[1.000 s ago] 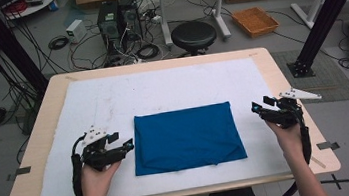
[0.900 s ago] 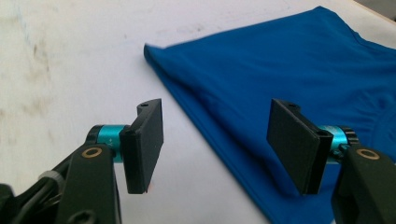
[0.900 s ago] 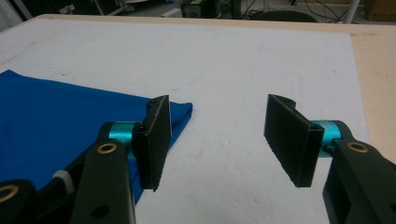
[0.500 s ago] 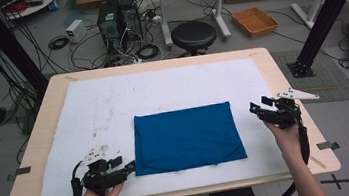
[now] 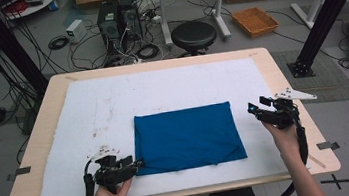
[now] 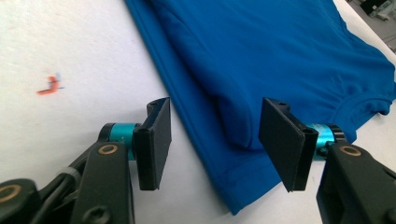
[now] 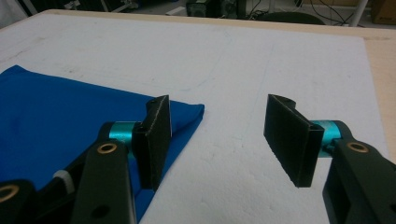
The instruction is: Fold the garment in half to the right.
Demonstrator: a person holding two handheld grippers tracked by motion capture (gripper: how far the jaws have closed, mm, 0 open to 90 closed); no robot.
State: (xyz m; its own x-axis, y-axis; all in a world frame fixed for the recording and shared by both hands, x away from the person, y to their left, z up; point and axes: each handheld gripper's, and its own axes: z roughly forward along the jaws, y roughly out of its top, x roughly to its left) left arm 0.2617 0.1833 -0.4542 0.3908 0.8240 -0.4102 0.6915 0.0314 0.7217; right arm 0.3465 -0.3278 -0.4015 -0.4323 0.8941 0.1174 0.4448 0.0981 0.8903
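Observation:
A blue folded cloth (image 5: 187, 136) lies flat on the white mat (image 5: 112, 100) near the table's front. My left gripper (image 5: 135, 163) sits low at the cloth's near-left corner. In the left gripper view the cloth (image 6: 261, 56) runs between the jaws of this gripper (image 6: 215, 140). The jaws have just been closing, but both pads stand clear of the fabric. My right gripper (image 5: 253, 109) hovers just right of the cloth's far-right corner. In the right gripper view it (image 7: 217, 135) is open over bare mat, with the cloth (image 7: 56, 112) corner beside its left pad.
The mat covers most of the wooden table (image 5: 295, 113). A small orange mark (image 6: 49, 86) is on the mat left of the cloth. Beyond the far edge, on the floor, are a black stool (image 5: 193, 34), computer cases (image 5: 115, 22) and cables.
My left gripper has moved toward the near edge and down, arriving at the cloth's near-left corner. The right gripper has stayed put. The cloth has not shifted.

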